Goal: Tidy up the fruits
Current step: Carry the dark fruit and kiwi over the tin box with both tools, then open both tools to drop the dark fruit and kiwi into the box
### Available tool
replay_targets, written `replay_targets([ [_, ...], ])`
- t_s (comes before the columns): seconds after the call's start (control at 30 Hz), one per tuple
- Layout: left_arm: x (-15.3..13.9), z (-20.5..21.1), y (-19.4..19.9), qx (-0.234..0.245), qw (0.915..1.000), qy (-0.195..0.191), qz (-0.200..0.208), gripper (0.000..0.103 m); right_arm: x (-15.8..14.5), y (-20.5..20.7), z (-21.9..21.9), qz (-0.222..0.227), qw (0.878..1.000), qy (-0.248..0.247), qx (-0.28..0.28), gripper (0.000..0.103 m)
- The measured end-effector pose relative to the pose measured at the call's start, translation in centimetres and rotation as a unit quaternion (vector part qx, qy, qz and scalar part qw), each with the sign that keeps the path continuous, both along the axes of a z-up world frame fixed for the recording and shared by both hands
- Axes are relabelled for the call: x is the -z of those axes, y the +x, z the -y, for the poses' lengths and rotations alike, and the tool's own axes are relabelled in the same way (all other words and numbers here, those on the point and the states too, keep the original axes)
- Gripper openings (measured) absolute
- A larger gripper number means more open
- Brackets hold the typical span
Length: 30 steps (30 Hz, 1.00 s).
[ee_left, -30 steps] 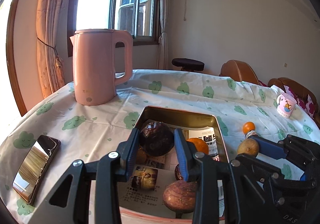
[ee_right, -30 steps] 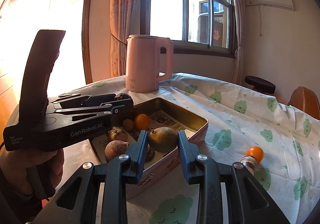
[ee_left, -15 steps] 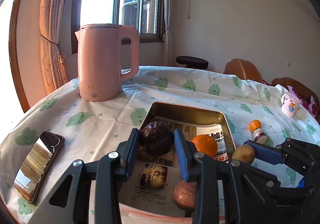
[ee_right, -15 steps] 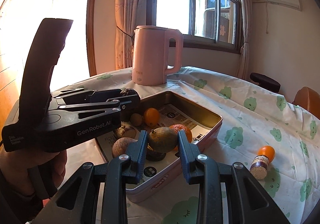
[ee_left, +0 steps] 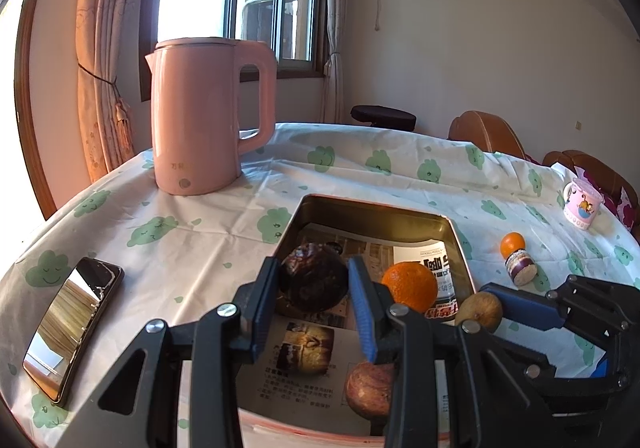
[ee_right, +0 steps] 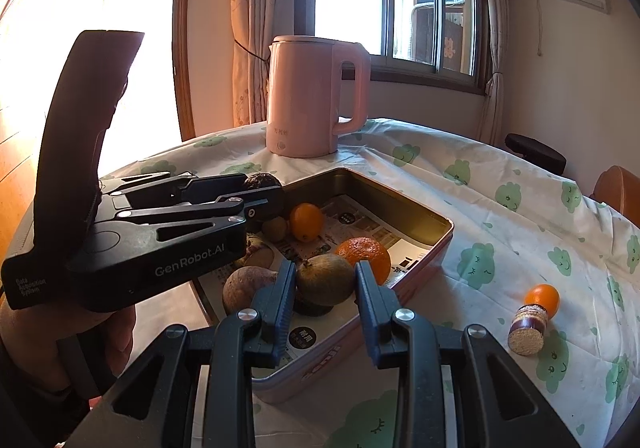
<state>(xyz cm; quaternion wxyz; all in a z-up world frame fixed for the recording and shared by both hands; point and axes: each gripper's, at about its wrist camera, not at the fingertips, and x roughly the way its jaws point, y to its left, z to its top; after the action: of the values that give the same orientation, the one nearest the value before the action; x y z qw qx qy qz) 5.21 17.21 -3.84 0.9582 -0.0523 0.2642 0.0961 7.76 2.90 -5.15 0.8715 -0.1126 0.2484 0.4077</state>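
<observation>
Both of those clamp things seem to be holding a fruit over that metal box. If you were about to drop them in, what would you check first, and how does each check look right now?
1. Left gripper shut on the dark purple fruit: ok.
2. Right gripper shut on the brownish-green fruit: ok.
3. Both fruits above the tin box, not the tablecloth: ok.
4. Bare spot on the paper lining under the dark purple fruit: ok, as far as the left wrist view shows.
5. Spot under the brownish-green fruit: not ok; a dark fruit lies just beneath and the orange is close.
6. Grippers clear of each other: cannot tell; they look close.
</observation>
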Motion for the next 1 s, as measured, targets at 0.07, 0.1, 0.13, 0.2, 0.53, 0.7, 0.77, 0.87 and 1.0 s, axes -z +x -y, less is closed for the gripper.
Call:
replay_targets([
  [0.07, 0.06, 0.04, 0.08, 0.001, 1.0000, 0.000, -0.001, 0.037, 0.05, -0.07, -0.13, 0.002, 1.000, -0.004, -0.002, 0.032],
  [0.1, 0.10, 0.03, 0.13, 0.001, 1.0000, 0.000, -0.002, 0.037, 0.05, -0.09, -0.22, 0.002, 1.000, -0.006, -0.002, 0.032],
  [0.13, 0.12, 0.03, 0.15, 0.001, 1.0000, 0.000, -0.002, 0.037, 0.08, -0.14, -0.26, 0.002, 1.000, -0.007, -0.002, 0.032],
  [0.2, 0.17, 0.01, 0.17, 0.002, 1.0000, -0.001, -0.003, 0.037, 0.13, -0.08, -0.34, 0.000, 1.000, -0.010, -0.002, 0.032],
  [0.53, 0.54, -0.06, 0.56, 0.005, 0.9998, -0.008, -0.014, 0.038, 0.34, 0.20, -0.69, -0.011, 1.000, -0.020, -0.002, 0.032],
  [0.7, 0.51, -0.05, 0.60, 0.006, 0.9998, -0.008, -0.017, 0.038, 0.39, 0.20, -0.88, -0.011, 1.000, -0.025, -0.003, 0.032],
  [0.77, 0.51, -0.01, 0.62, 0.005, 0.9998, -0.007, -0.018, 0.038, 0.39, 0.14, -0.89, -0.010, 1.000, -0.026, -0.003, 0.032],
  [0.87, 0.44, 0.13, 0.56, 0.003, 0.9999, -0.002, -0.017, 0.043, 0.45, 0.22, -0.94, -0.011, 1.000, -0.028, -0.001, 0.038],
  [1.0, 0.30, 0.17, 0.41, 0.000, 0.9999, 0.003, -0.011, 0.056, 0.40, -0.14, -1.06, -0.001, 0.999, -0.032, -0.001, 0.065],
])
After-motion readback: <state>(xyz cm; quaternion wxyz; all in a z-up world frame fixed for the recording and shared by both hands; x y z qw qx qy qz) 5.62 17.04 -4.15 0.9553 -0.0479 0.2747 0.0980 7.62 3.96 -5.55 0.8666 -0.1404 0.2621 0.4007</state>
